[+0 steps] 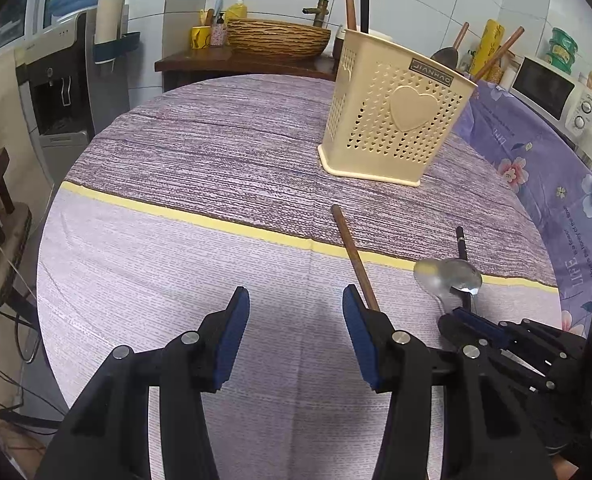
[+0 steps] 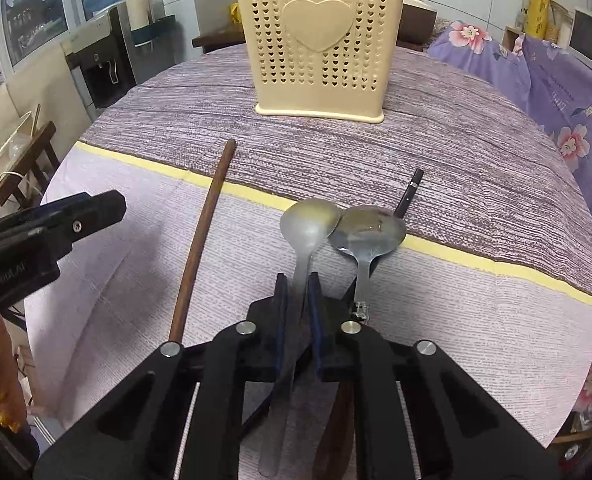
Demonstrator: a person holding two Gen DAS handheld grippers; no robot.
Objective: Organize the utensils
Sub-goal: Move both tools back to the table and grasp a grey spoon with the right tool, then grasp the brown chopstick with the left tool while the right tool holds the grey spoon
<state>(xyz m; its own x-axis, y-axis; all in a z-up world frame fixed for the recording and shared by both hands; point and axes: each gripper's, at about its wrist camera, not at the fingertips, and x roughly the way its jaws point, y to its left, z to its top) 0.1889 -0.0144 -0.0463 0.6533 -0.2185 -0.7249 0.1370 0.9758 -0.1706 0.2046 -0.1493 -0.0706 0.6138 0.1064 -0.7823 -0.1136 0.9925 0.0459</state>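
A cream perforated utensil holder (image 1: 394,116) stands on the round table, with several utensils in it; it also shows in the right wrist view (image 2: 319,46). My right gripper (image 2: 297,280) is shut on the handle of a steel spoon (image 2: 310,222), bowl pointing toward the holder. A second steel spoon (image 2: 370,228) lies just right of it, over a black chopstick (image 2: 410,192). A brown wooden chopstick (image 2: 201,236) lies to the left. My left gripper (image 1: 296,300) is open and empty above the cloth, its right finger beside the brown chopstick (image 1: 354,254).
The table wears a purple striped cloth with a yellow band (image 1: 215,222). A floral cloth (image 1: 544,168) covers the right side. A water dispenser (image 1: 67,80) stands far left, a microwave (image 1: 552,88) far right, a wicker basket (image 1: 277,38) behind.
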